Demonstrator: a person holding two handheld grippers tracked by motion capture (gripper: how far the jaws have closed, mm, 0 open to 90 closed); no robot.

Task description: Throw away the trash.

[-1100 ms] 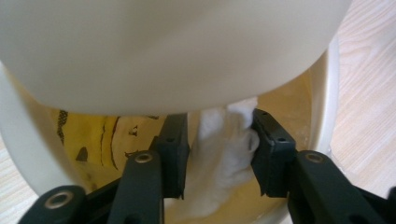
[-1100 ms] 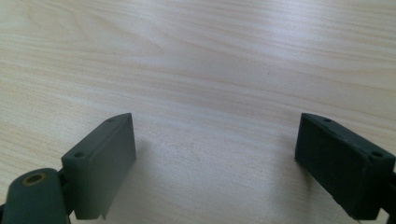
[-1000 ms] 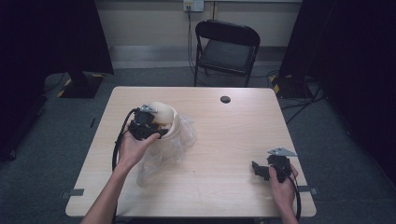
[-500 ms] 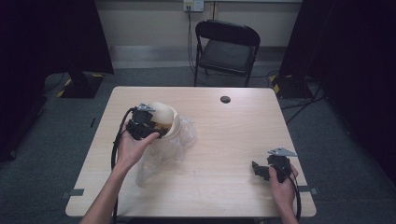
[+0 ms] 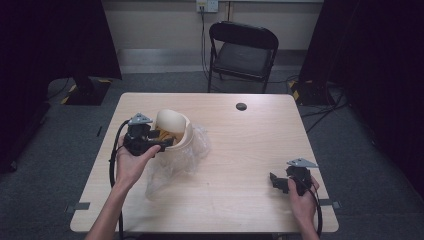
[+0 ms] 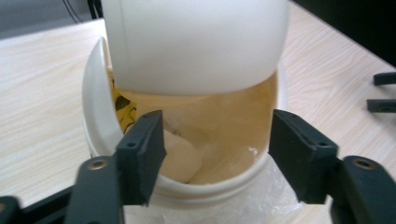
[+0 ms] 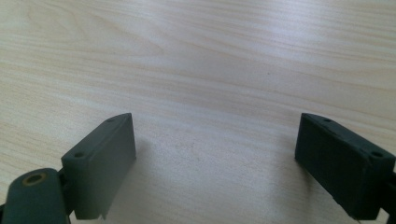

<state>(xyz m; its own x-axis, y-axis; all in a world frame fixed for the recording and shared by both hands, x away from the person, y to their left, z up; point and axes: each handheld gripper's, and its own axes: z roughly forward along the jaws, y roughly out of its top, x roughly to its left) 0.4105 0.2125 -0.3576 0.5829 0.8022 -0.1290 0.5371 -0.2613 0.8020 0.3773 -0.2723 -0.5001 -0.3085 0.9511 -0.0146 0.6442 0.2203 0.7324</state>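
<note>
Left gripper [image 5: 159,146]: sits at the table's 9 o'clock side, jaws pointing toward 3 o'clock at the cream tub; they have just been opening and now stand apart, one black pad [image 6: 140,156] at the rim's inner side, the other outside the wall, neither pressing on it.
Cream tub [image 5: 175,131]: lies tipped on a crumpled clear plastic bag [image 5: 187,155], left of the table's middle; its mouth faces the left gripper, with something yellowish inside.
White lid [image 6: 196,42]: stands over the far part of the mouth, at 12 o'clock from the pads.
Long axis: appears to run roughly 9 to 3 o'clock, in line with the jaws.
Nearer hand: the left, right at the rim.
Right gripper [image 5: 278,182]: rests well apart at the table's [image 5: 250,150] 4 o'clock corner, jaws wide over bare wood, empty.
</note>
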